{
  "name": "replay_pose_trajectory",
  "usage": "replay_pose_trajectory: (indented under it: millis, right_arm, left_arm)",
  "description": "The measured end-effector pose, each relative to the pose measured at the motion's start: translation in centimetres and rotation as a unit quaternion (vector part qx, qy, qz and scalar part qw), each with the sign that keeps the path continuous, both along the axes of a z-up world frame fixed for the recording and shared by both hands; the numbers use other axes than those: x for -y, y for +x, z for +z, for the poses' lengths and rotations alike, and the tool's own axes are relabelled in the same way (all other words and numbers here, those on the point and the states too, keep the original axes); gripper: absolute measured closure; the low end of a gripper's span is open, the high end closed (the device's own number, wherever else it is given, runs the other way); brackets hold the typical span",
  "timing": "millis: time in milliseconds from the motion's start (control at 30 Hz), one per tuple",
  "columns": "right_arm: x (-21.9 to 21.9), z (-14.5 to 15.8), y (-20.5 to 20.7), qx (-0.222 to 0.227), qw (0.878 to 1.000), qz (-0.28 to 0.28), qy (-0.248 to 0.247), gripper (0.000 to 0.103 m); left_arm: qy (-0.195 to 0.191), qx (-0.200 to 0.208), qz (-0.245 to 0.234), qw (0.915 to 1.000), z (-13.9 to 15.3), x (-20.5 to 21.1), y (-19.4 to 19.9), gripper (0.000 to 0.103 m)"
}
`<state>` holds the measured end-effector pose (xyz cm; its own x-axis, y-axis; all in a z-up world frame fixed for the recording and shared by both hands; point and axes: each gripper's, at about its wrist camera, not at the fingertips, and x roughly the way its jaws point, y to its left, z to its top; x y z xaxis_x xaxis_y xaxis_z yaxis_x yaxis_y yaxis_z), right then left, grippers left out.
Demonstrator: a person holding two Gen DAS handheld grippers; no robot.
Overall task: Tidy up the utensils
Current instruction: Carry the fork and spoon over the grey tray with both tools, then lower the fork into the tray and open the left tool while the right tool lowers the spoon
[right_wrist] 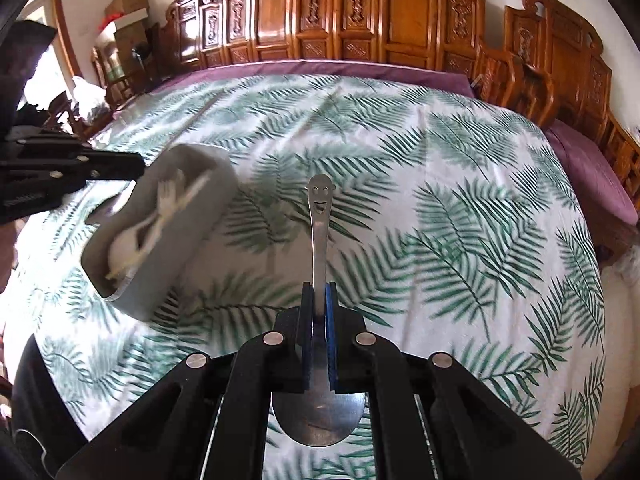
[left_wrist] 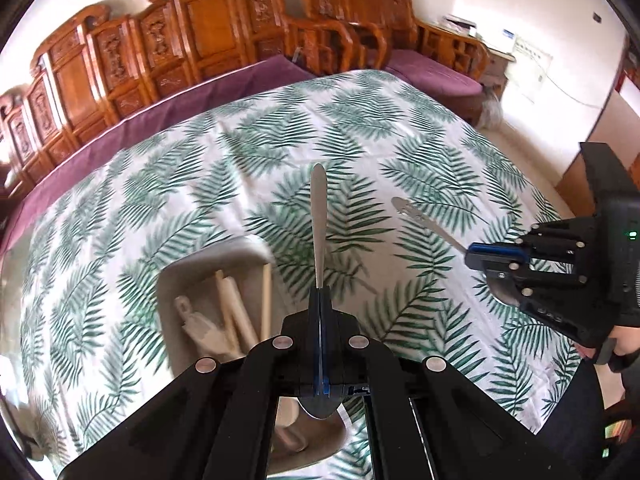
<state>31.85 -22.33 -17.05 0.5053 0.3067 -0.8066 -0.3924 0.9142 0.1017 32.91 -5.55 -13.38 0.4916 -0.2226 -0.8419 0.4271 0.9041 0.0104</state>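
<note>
Both tongs are clenched on metal spoons: the left tongs [left_wrist: 321, 300] grasp a plain spoon [left_wrist: 318, 216], the right tongs [right_wrist: 319, 300] a smiley-handled spoon [right_wrist: 319, 216] (handles forward). Each is gripped near its bowl, probably for dropping handle-first into the grey box [right_wrist: 176, 256], which lies left of the right tongs on the bench [right_wrist: 460, 200].

Materials and finish, both wrist views.
Spoon [right_wrist: 319, 240] in right gripper [right_wrist: 320, 300]: polished metal, glossy; left-held utensil [left_wrist: 319, 232] likewise. Beside it, tray [right_wrist: 160, 232]: matt grey plastic. Beneath: tablecloth [right_wrist: 440, 220], leaf-print cloth, creased. Behind tablecloth: carved chairs [right_wrist: 360, 12], varnished wood.
</note>
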Motion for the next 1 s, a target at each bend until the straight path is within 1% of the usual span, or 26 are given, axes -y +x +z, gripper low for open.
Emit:
replay_pose_trajectory:
  millis: [267,600,767,1000]
  right_arm:
    - [-4.3,1.6,-0.1,0.005,1.000,0.026,0.009,0.096]
    - [-8.7,2.9,-0.3,0.006,0.998,0.053,0.016,0.096]
    - [-10.4,2.8,-0.1,0.003,0.998,0.063,0.015,0.096]
    - [-12.7,2.9,0.2,0.000,0.997,0.075,0.017,0.096]
  left_arm:
    - [0.004,-0.009,0.037,0.9993,-1.5,-4.6,-0.5,0.103]
    - [-0.010,-0.024,0.073,0.9970,-3.7,-8.1,-0.1,0.103]
    - [-0.021,-0.022,0.088,0.9957,-4.0,-9.3,-0.2,0.103]
    - [-0.036,-0.012,0.103,0.9940,-3.4,-11.1,-0.9,0.103]
